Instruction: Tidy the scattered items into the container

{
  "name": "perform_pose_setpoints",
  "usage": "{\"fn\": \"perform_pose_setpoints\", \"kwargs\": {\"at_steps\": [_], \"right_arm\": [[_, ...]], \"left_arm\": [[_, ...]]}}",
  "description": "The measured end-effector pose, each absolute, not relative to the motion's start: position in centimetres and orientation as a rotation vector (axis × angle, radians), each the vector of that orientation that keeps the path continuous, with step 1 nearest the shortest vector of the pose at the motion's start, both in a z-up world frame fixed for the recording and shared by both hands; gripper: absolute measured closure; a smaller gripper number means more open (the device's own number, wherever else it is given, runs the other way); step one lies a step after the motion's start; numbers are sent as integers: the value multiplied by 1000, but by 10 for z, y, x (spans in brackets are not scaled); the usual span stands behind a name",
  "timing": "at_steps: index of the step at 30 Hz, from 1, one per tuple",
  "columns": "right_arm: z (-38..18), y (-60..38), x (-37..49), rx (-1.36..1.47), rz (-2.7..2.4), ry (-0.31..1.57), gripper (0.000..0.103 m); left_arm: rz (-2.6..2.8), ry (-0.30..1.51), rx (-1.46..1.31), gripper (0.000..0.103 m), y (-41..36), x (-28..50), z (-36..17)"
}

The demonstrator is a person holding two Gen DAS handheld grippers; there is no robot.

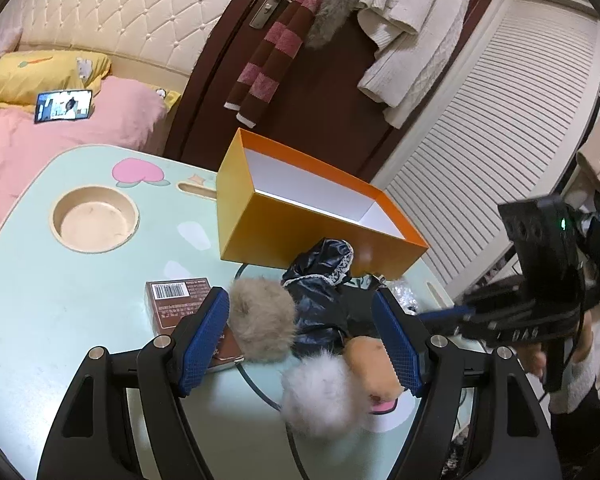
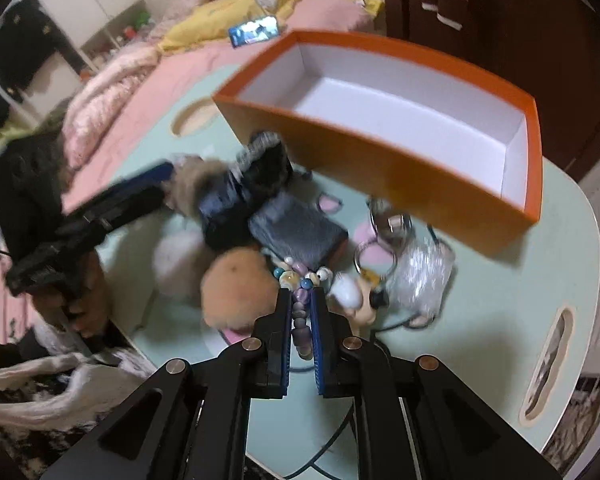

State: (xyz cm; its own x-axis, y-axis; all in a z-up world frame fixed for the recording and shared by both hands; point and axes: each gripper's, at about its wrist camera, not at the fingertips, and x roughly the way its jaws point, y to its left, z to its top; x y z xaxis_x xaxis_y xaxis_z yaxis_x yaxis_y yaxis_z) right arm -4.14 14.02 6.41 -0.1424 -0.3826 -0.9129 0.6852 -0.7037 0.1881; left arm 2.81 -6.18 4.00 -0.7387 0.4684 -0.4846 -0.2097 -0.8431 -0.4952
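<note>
Left wrist view. Bedroom backdrop: pink bedding at 9 o'clock, brown door at 12, slatted wardrobe at 2. Mint-green table [image 1: 60, 280] below, bearing orange box [image 1: 300, 220] near centre, open-topped, white interior showing nothing inside. Scattered pile at 6 o'clock: tan pompom [image 1: 260, 320], white pompom [image 1: 320, 392], peach pompom [image 1: 372, 364], dark shiny pouch [image 1: 316, 280], brown carton [image 1: 176, 300]. Left gripper [image 1: 302, 340] angled gently downward over the pile, jaws parted wide either side of the pompoms, pads pressing nothing. Right gripper [image 1: 444, 316] entering at 3 o'clock, blurred.

Right wrist view. Same table [image 2: 540, 280], box [image 2: 380, 160] at 12 to 1 o'clock, just beyond the pile. Right gripper [image 2: 301, 320] pitched steeply down, jaws clamped on a bead string [image 2: 300, 308], shells and beads bunching at the tips. Keyring [image 2: 376, 256] and clear plastic packet [image 2: 420, 276] at 3 o'clock of the tips; grey pad [image 2: 296, 228] at 12.

Handling note, as judgement: bead string best lifted clear of the neighbouring keyring, carried over the near orange wall, released only once fully above the white floor. Trailing end liable to snag.
</note>
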Motion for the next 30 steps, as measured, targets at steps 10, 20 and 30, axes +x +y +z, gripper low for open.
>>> {"fn": "perform_pose_setpoints", "kwargs": {"at_steps": [10,20,30], "right_arm": [[90,171,-25,1161,-2154,190,57],[69,189,30,1130,-2392,113,43],[42,183,35,1204,-2531,151,34]], "left_arm": [[2577,-596,-873,29,-66,28,40],[2640,-554,-960,29,-61,50,46],[2793,-340,-1141,29,-39,80,31]]}}
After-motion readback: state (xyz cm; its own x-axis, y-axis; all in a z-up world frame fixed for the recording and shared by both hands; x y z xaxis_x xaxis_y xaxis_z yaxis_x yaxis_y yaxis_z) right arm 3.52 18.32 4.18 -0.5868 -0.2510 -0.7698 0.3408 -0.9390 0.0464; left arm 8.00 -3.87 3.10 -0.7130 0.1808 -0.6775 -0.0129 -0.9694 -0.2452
